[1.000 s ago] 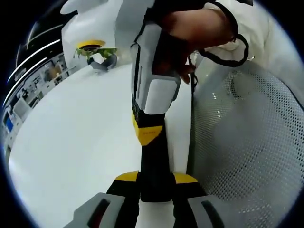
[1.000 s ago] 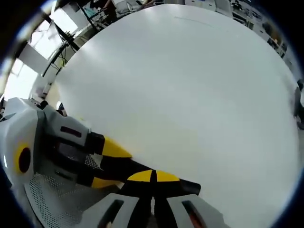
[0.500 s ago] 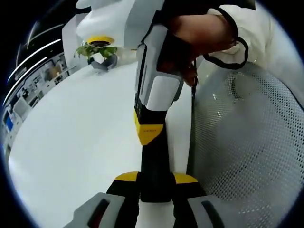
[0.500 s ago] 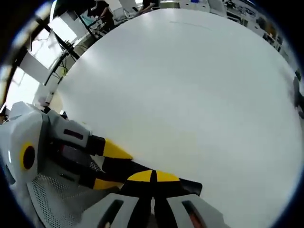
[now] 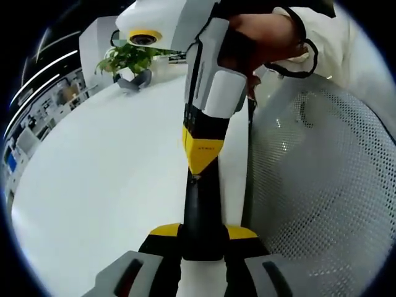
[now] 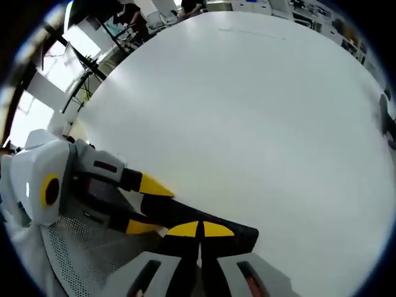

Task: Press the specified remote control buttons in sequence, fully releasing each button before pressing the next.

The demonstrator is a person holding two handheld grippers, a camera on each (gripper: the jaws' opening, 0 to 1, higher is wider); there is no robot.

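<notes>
Two grippers met over one slim dark remote control (image 5: 199, 204), which was up off the white table (image 5: 93, 185) and not lying on it. The left gripper (image 5: 202, 232) was clamped on the near end of the remote, its yellow-tipped jaws on either side of the narrow body, probably so that the button face stayed steady and reachable. The right gripper (image 5: 202, 162), carried by a hand (image 5: 260, 37) above, had its jaws drawn together into a single yellow point that appeared to touch the remote partway along, apparently to work as a fingertip for pressing. I judged this as a press in hand, though the buttons themselves were too dark to make out.

From the right gripper view the same meeting showed: the right gripper (image 6: 199, 230) with tips together over the remote (image 6: 179, 213), and the left gripper (image 6: 148, 207) reaching in to hold it above the table (image 6: 247, 124). A mesh chair (image 5: 322, 185) stood just beside the table edge, and a potted plant (image 5: 127, 59) sat at the far side
</notes>
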